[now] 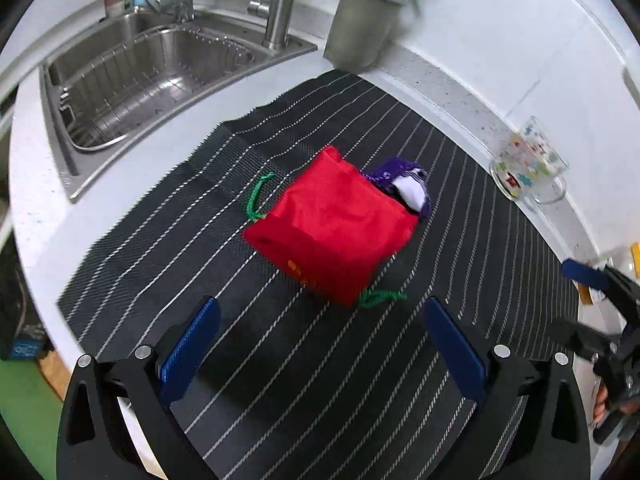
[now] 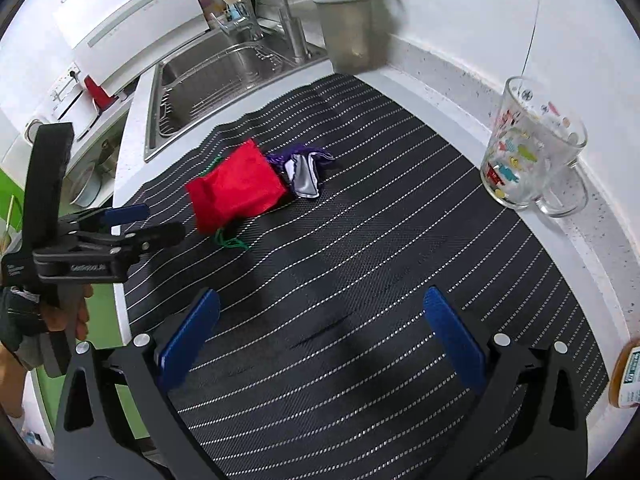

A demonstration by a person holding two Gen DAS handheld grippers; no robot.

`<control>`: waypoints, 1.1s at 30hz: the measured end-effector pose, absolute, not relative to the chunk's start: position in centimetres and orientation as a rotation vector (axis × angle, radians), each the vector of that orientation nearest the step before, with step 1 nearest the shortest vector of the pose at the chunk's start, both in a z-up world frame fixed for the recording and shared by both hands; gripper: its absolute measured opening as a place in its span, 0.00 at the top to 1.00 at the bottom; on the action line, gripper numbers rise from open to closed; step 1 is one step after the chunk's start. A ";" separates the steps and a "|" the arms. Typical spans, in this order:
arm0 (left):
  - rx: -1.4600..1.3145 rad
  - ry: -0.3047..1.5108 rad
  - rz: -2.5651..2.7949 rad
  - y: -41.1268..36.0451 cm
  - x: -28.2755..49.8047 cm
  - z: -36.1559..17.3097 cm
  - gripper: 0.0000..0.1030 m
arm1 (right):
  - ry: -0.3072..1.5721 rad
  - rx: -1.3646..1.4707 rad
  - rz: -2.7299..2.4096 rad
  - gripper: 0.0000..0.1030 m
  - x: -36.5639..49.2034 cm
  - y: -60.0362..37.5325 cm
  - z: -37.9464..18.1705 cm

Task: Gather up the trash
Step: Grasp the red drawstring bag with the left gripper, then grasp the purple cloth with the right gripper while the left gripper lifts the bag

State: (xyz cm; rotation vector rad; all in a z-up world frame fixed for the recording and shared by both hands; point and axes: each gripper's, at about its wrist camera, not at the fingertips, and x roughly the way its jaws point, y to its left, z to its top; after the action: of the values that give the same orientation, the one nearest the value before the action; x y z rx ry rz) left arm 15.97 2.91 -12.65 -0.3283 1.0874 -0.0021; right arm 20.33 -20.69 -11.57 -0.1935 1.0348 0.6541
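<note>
A red drawstring bag [image 1: 334, 226] with green cords lies on the black striped mat [image 1: 280, 380]. A purple and white wrapper [image 1: 404, 186] sticks out at its far right end. My left gripper [image 1: 320, 316] is open and empty, just short of the bag. In the right wrist view the bag [image 2: 236, 190] and the wrapper [image 2: 304, 174] lie further off at centre left. My right gripper [image 2: 320, 312] is open and empty over the mat [image 2: 360, 280]. The left gripper [image 2: 140, 224] shows there at the left, near the bag. The right gripper's blue fingertip [image 1: 584, 274] shows at the left view's right edge.
A steel sink [image 1: 132, 80] with taps lies behind the mat at the left. A grey lidded container [image 1: 364, 20] stands at the back. A printed glass mug [image 2: 528, 148] stands on the white counter at the right. An amber bottle [image 2: 628, 376] is at the right edge.
</note>
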 end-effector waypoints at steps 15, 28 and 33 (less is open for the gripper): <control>-0.361 1.090 -0.015 3.1 18.4 -14.2 0.81 | 1.060 -0.189 0.670 0.03 22.8 -19.1 -13.3; -0.276 0.992 0.027 5.3 17.5 -9.7 0.88 | 1.037 -0.233 0.711 0.03 24.9 -14.3 -13.6; -0.255 0.981 0.045 6.5 17.0 -9.2 0.88 | 1.038 -0.261 0.724 0.03 26.6 -11.8 -14.7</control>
State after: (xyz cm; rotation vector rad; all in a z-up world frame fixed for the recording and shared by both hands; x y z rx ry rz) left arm 17.02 6.55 -9.15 -0.2552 0.9810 0.0448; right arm 26.64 -11.84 -14.67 -0.2612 1.0377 0.7244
